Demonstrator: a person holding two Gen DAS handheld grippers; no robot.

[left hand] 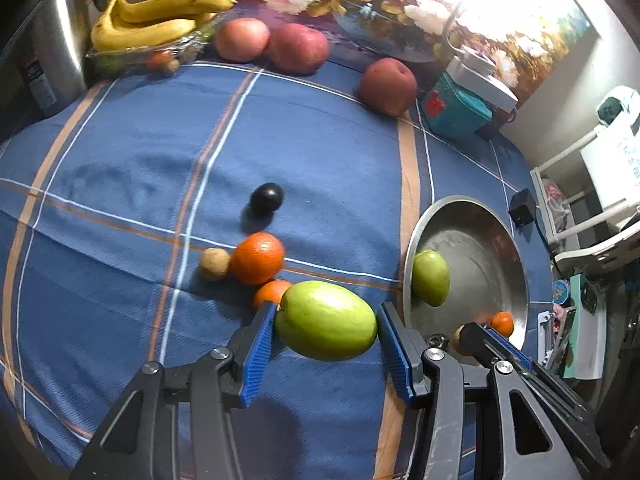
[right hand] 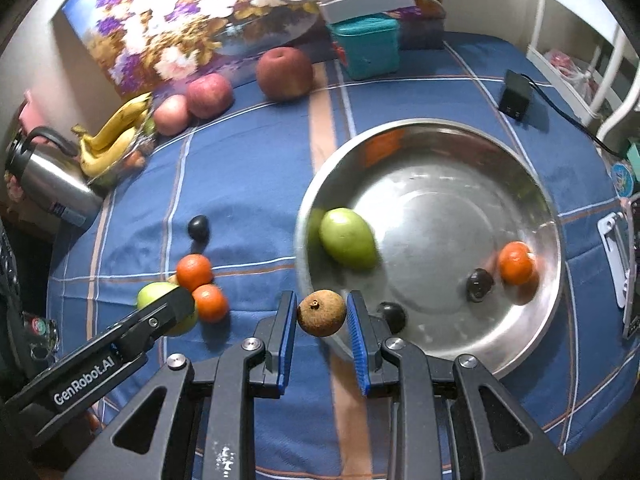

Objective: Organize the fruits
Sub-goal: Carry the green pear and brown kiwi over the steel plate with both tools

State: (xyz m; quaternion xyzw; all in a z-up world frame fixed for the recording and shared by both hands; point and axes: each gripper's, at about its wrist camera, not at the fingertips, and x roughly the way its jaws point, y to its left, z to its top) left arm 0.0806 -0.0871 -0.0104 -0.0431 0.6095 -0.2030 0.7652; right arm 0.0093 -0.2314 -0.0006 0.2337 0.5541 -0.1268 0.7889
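Judging by the bowl (right hand: 554,240), the sorting is partly done: four fruits are held inside. A green fruit (left hand: 326,320) is clamped in the left gripper (left hand: 326,344), a brown one (right hand: 321,312) in the right gripper (right hand: 322,320) at the rim. Oranges (left hand: 258,258) and apples (left hand: 298,48) remain on the table (left hand: 120,160).

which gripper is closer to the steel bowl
Right. The right gripper, shut on a brown fruit, sits at the bowl rim. The left gripper, shut on a green fruit, is over the cloth, off to the bowl's left.
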